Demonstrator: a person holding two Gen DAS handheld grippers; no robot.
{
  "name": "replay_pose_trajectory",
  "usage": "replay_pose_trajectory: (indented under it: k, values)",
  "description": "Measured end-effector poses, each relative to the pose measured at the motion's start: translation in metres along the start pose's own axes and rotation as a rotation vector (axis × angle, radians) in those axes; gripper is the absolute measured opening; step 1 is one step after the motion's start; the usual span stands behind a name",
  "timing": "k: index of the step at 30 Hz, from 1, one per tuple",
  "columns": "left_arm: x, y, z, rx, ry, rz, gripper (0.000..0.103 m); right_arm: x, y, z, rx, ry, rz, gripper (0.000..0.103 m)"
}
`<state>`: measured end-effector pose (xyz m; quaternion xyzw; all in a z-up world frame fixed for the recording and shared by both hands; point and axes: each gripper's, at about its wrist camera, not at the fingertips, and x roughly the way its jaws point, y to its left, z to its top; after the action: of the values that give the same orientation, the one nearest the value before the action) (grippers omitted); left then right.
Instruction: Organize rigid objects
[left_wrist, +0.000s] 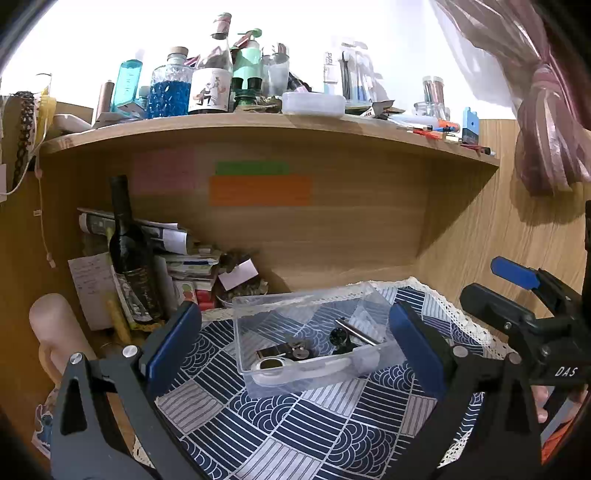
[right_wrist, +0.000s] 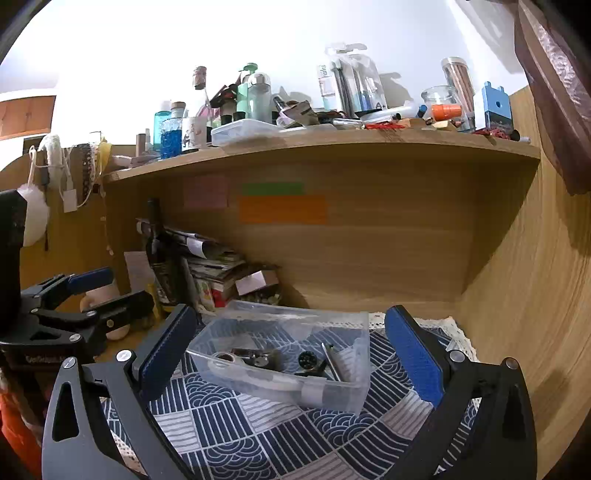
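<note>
Clear box (left_wrist: 314, 339): we see it ahead of both tongs, untouched, on the patterned cloth (left_wrist: 295, 424).
Left tongs (left_wrist: 295, 354): wide, empty.
Right tongs (right_wrist: 291, 354): wide, empty.

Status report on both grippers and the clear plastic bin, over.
Left gripper open, empty. Right gripper open, empty. Clear plastic bin on patterned cloth, small items inside. Nothing blocking.

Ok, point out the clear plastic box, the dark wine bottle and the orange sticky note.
clear plastic box (left_wrist: 317, 380), left wrist view, front wall.
dark wine bottle (left_wrist: 129, 254), left wrist view, body.
orange sticky note (right_wrist: 282, 209), right wrist view, centre.
</note>
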<state>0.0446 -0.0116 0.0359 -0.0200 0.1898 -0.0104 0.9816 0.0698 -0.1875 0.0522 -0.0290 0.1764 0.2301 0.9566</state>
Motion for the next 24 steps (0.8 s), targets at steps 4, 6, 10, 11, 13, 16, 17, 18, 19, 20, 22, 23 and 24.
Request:
replay_pose_trajectory:
  k: [4,6,10,11,13,16,17,18,19,20,22,23,24]
  values:
    - [0.0022,-0.0014,-0.0002,0.007,0.004,-0.005,0.103,0.0007,-0.0014,-0.0005,0.005,0.004,-0.004,0.102]
    - [0.0032,-0.0022,-0.0001,0.013,0.004,-0.006,0.103,0.0013,-0.0016,-0.0006,0.007,0.006,-0.006,0.102]
    - [0.0038,-0.0025,0.0001,0.012,0.003,-0.011,0.103,0.0029,-0.0029,-0.0008,0.015,0.012,-0.01,0.102]
    - [0.004,-0.0027,0.0001,0.013,0.003,-0.012,0.103,0.0029,-0.003,-0.0009,0.017,0.012,-0.012,0.102]
    - [0.005,-0.0033,0.0001,0.016,0.004,-0.011,0.103,0.0033,-0.0034,-0.0008,0.019,0.014,-0.01,0.103]
    - [0.006,-0.0036,-0.0006,0.015,0.008,-0.013,0.103,0.0034,-0.0032,-0.0009,0.019,0.013,-0.012,0.103]
    - [0.0064,-0.0036,-0.0007,0.015,0.009,-0.014,0.103,0.0033,-0.0033,-0.0009,0.02,0.013,-0.011,0.103]
    - [0.0064,-0.0035,-0.0008,0.014,0.009,-0.015,0.103,0.0034,-0.0036,-0.0008,0.022,0.014,-0.009,0.103]
    - [0.0066,-0.0033,-0.0009,0.013,0.01,-0.016,0.103,0.004,-0.0038,-0.0007,0.022,0.014,-0.009,0.103]
    - [0.0069,-0.0032,-0.0011,0.012,0.012,-0.017,0.103,0.0043,-0.0038,-0.0007,0.021,0.015,-0.008,0.103]
    - [0.0072,-0.0029,-0.0013,0.012,0.013,-0.018,0.103,0.0044,-0.0041,-0.0006,0.02,0.015,-0.007,0.103]
    - [0.0073,-0.003,-0.0013,0.012,0.014,-0.017,0.103,0.0046,-0.0041,-0.0006,0.021,0.016,-0.006,0.103]
    - [0.0077,-0.0029,-0.0015,0.013,0.016,-0.017,0.103,0.0049,-0.0043,-0.0006,0.023,0.017,-0.005,0.103]
